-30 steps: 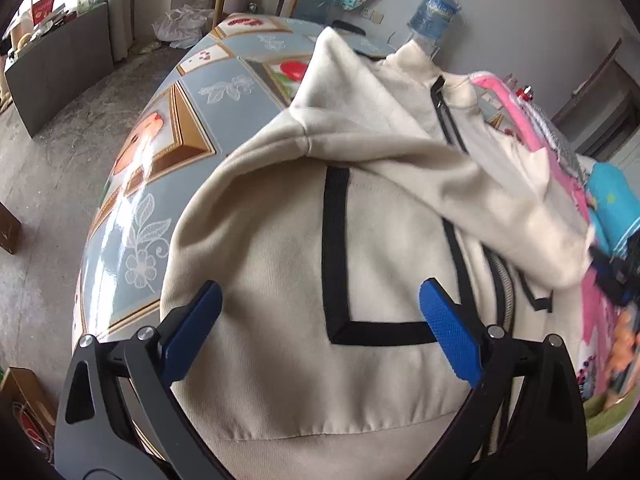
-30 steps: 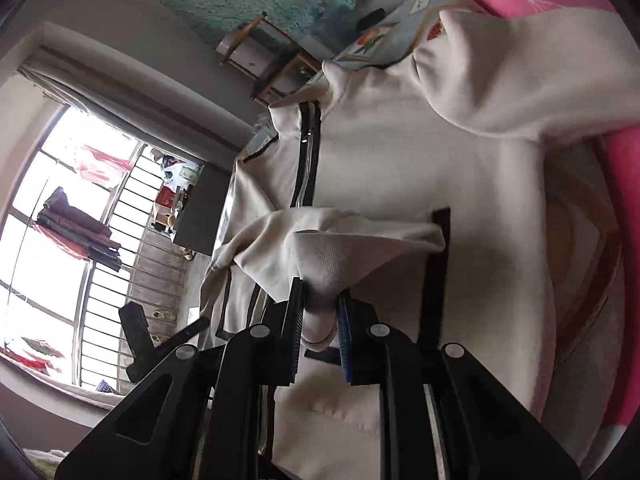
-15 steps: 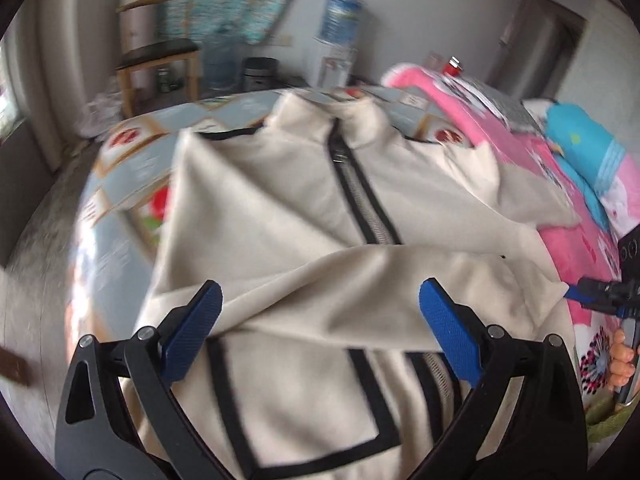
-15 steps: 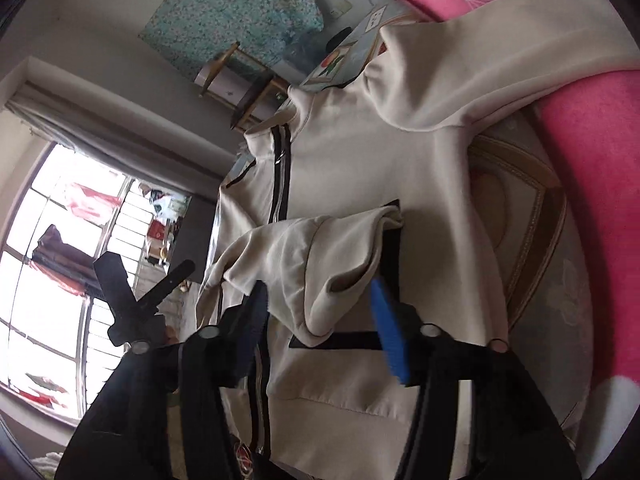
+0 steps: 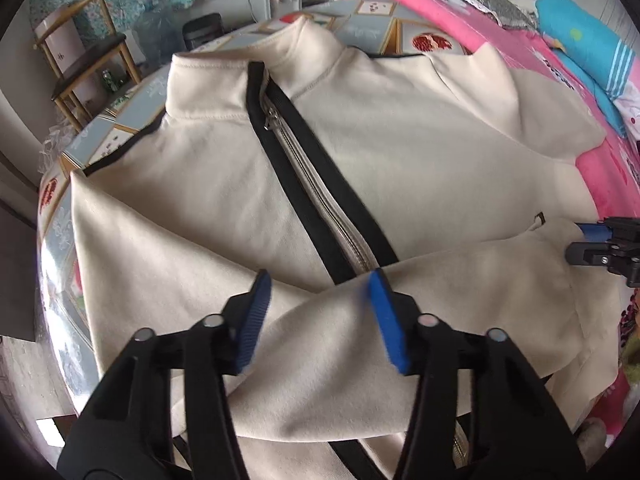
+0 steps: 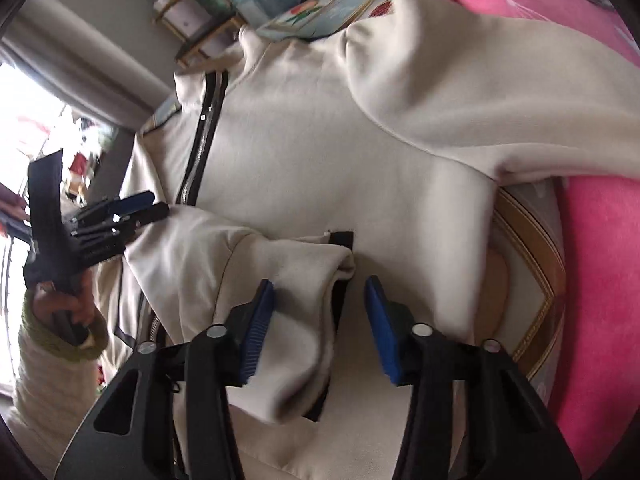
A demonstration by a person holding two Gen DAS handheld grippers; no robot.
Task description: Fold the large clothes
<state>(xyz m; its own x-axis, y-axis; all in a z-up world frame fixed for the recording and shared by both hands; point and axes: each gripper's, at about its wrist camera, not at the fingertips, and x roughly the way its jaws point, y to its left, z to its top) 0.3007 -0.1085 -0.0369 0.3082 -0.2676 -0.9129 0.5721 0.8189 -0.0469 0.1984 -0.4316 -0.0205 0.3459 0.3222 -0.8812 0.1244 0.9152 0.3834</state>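
A cream zip-up jacket point(image 5: 224, 184) with black trim lies front up on the bed, also in the right wrist view point(image 6: 304, 152). One sleeve point(image 5: 460, 312) is folded across its lower front. My left gripper point(image 5: 318, 312) is open just above that sleeve, near the zipper point(image 5: 320, 200). My right gripper point(image 6: 318, 320) is open over the sleeve's cuff end point(image 6: 296, 280). The right gripper also shows at the left wrist view's right edge point(image 5: 600, 244), and the left gripper at the right wrist view's left point(image 6: 120, 216).
The jacket lies on a patterned grey sheet point(image 5: 68, 240) beside a pink blanket point(image 6: 600, 280). A blue bundle point(image 5: 584, 52) lies at the far right. A wooden chair point(image 5: 80, 60) and a water dispenser stand beyond the bed.
My right gripper let go of the sleeve cuff and opened; the sleeve now lies across the jacket. My left gripper swung up toward the zipper and its fingers narrowed somewhat.
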